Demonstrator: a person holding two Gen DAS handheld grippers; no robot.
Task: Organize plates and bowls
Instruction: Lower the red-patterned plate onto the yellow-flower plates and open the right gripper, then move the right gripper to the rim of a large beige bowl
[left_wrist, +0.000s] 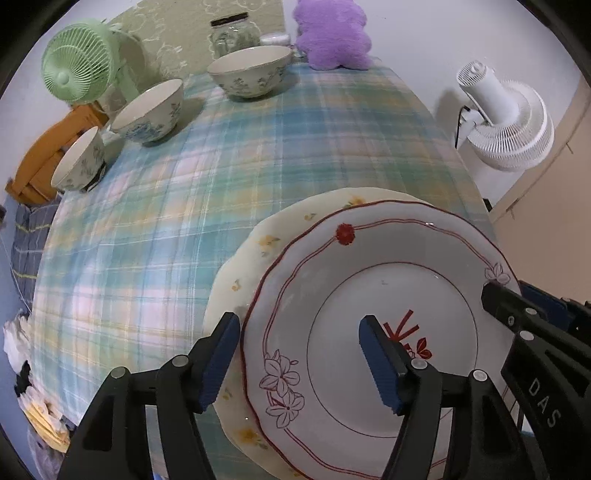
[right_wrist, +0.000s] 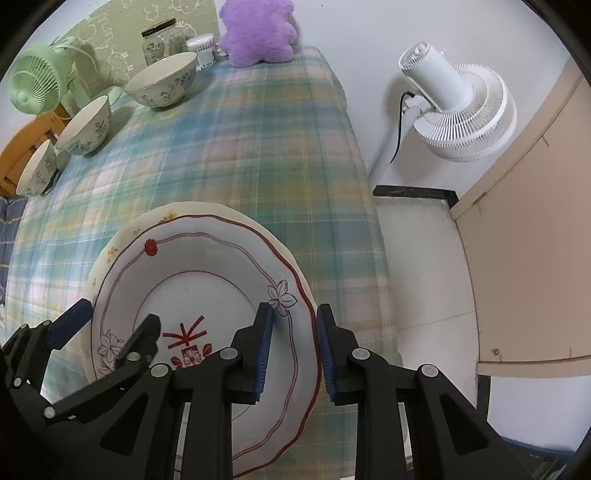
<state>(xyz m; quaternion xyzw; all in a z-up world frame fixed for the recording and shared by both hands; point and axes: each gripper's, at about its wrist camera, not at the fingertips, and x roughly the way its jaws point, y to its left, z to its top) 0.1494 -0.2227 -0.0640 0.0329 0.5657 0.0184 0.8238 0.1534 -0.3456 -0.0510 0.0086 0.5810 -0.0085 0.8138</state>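
A white plate (left_wrist: 388, 288) (right_wrist: 207, 288) with a red line pattern lies on a cream plate (left_wrist: 258, 251) (right_wrist: 122, 240) with yellow flowers, at the near end of the plaid table. My left gripper (left_wrist: 299, 360) (right_wrist: 116, 315) is open and straddles the white plate's left rim, one finger outside and one over the plate. My right gripper (right_wrist: 295, 354) (left_wrist: 517, 299) is shut on the white plate's right rim. Three floral bowls stand at the far left: a large one (left_wrist: 251, 70), a middle one (left_wrist: 151, 110) and a small one (left_wrist: 79, 158).
The plaid tablecloth (left_wrist: 184, 184) covers the table. A green fan (left_wrist: 77, 62), a glass jar (left_wrist: 232, 35) and a purple plush (left_wrist: 332, 33) stand along the back. A white floor fan (left_wrist: 509, 122) stands beyond the table's right edge.
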